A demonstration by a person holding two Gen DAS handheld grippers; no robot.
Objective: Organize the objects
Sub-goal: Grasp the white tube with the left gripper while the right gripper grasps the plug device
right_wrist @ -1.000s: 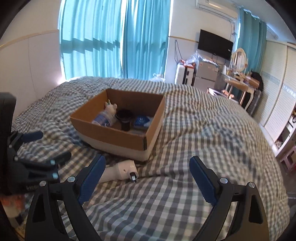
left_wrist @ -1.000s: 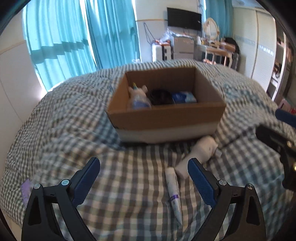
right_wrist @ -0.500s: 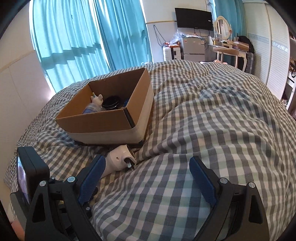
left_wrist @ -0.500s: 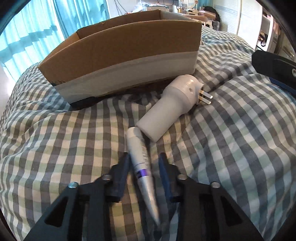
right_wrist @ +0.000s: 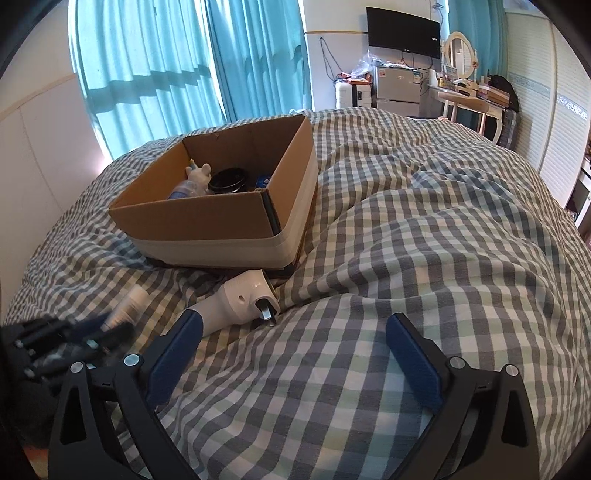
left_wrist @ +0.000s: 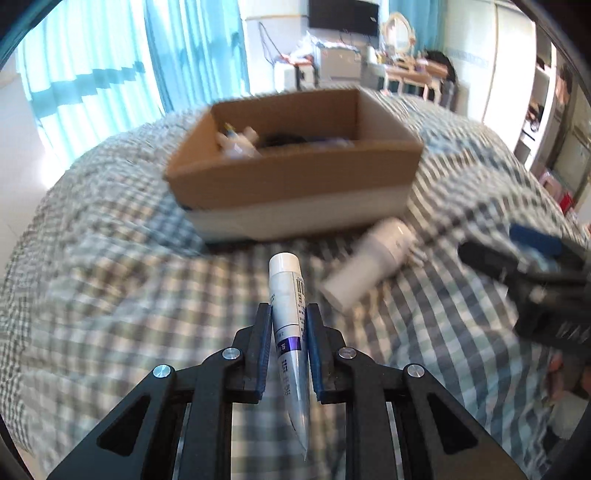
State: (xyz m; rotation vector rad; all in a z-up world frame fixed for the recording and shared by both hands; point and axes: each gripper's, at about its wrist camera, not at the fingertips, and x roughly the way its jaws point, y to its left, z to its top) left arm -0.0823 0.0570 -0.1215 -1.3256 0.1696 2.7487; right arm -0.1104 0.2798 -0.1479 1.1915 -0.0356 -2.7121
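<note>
Since half a second ago the left gripper point(left_wrist: 288, 321) has lifted the white tube point(left_wrist: 287, 295) off the checked bedspread point(right_wrist: 406, 229), jaws closing on it.

In the cardboard box point(right_wrist: 207, 218), from the left: a small bottle point(right_wrist: 192, 184), a dark round tin point(right_wrist: 227, 180), something blue. A white plug adapter point(right_wrist: 243, 299) lies just before the box; the right gripper point(right_wrist: 295, 347), jaws opening and empty, hovers near it. Teal curtains point(right_wrist: 147, 66) hang behind.

Teal curtains point(right_wrist: 177, 70) along window wall. Black TV point(right_wrist: 403, 32) mounted high. Oval mirror point(right_wrist: 459, 45) on dresser, clutter beneath, possibly small fridge point(right_wrist: 397, 86).
</note>
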